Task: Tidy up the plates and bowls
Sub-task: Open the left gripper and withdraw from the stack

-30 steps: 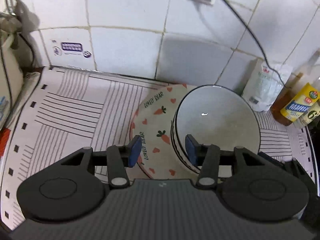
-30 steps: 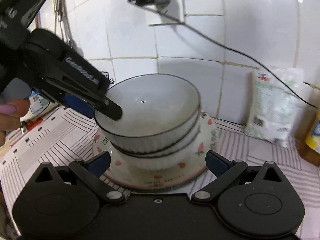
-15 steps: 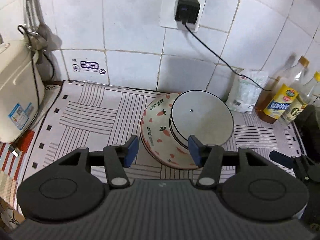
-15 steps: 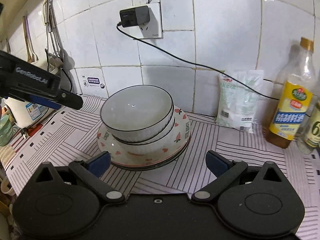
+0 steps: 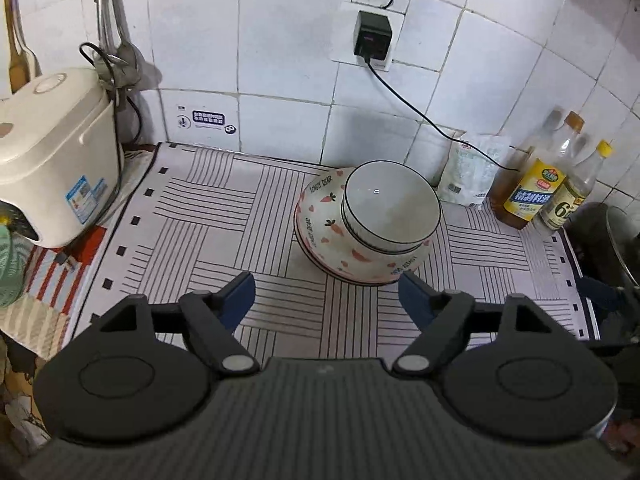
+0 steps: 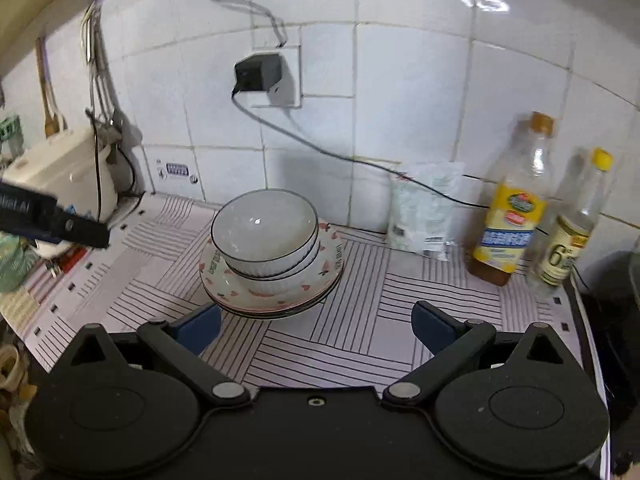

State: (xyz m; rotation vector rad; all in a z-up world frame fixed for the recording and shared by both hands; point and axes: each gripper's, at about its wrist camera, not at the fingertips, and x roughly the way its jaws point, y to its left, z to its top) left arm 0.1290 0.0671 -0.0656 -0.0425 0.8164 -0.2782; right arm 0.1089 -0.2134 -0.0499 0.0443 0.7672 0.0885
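Both tools are empty: left tool (image 5: 326,296) opening, right tool (image 6: 316,330) wide. Beyond them, bowls (image 6: 265,236) sit stacked on plates (image 6: 272,292) on the worktop (image 6: 400,320). Stack maybe leans, so keep clear.

2 stacked bowls (image 6: 265,236) on carrot-print plates (image 6: 272,292), right gripper (image 6: 316,326) empty, jaws apart

White bowls (image 5: 392,208), thin black rims, on cream plate (image 5: 320,216) with orange carrots, pink hearts; beneath it, black-lined white mat (image 5: 208,216).
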